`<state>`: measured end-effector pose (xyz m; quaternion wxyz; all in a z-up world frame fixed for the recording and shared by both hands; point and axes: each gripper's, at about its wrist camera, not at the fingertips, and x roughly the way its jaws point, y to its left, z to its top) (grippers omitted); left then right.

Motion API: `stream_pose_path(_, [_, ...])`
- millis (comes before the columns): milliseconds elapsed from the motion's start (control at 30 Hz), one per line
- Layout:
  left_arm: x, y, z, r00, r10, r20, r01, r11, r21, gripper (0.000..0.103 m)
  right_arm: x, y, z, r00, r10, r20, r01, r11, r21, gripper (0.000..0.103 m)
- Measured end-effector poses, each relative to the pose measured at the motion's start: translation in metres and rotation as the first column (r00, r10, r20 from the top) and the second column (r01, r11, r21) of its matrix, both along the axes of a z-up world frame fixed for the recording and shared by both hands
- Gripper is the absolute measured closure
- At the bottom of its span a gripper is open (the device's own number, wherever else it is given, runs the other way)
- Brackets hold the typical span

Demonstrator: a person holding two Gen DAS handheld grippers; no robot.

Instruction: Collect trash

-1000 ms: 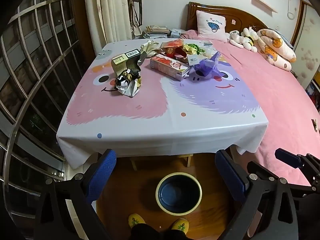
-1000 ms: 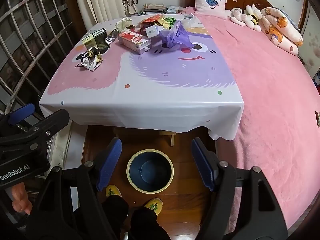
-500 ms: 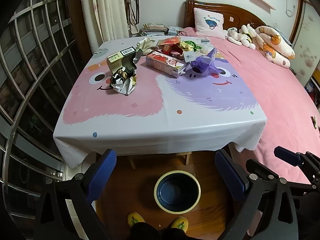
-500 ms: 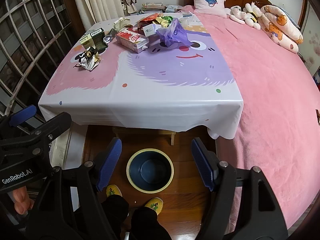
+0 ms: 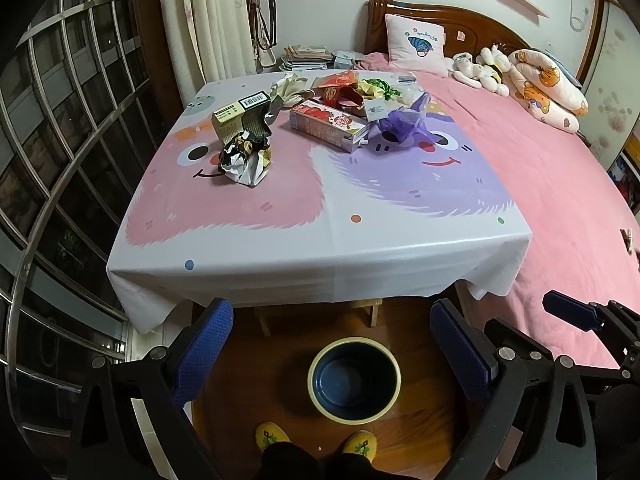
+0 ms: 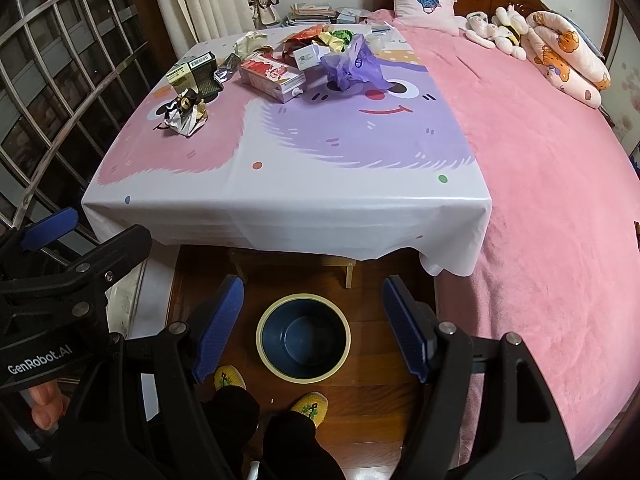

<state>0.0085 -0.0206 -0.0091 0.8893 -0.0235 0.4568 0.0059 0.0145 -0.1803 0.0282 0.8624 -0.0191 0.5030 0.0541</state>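
Pink-covered bed (image 5: 560, 184) fills the right side of the room; beside it, touching along one edge, a low table under a glossy cartoon-face tablecloth (image 5: 320, 248). On the wooden floor in front of the table, a round dark-blue bin with a cream rim (image 5: 354, 378), nothing visible inside. Trash sits in a cluster at the table's far end: long pink-and-red carton (image 5: 328, 125) lying flat, crumpled purple plastic bag (image 5: 404, 124) just beside it on the right, olive-green box with a barcode label (image 5: 239, 118) to the left, crinkled silver-and-black foil wrapper (image 5: 245, 157) in front of that box, small mixed wrappers behind. Both grippers are held low, short of the table's near edge, pointing forward and down over the bin. Left gripper (image 5: 331, 354): blue-padded fingers spread wide, nothing between them. Right gripper (image 6: 313, 326): fingers likewise spread apart, holding nothing, flanking the bin in its own view. Yellow slippers (image 6: 310, 402) on the floor below.
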Motion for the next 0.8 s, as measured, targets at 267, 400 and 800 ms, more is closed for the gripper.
stream_pose_path(267, [-0.001,0.000,0.000,1.000,-0.001,0.001,0.001,1.000,0.002,0.002,-0.001,0.002,0.000,1.000,0.000,-0.001,0.000,1.000,-0.002,0.033])
stream_pose_path(400, [-0.007,0.001,0.000,1.000,-0.001,0.001,0.001,1.000,0.004,0.002,-0.001,0.001,0.000,1.000,0.001,-0.002,-0.001,1.000,0.000,0.033])
stream_pose_path(800, [-0.009,0.000,-0.001,1.000,-0.001,0.000,0.001,1.000,0.002,0.002,0.000,0.002,-0.001,1.000,0.002,-0.004,-0.002,1.000,0.000,0.033])
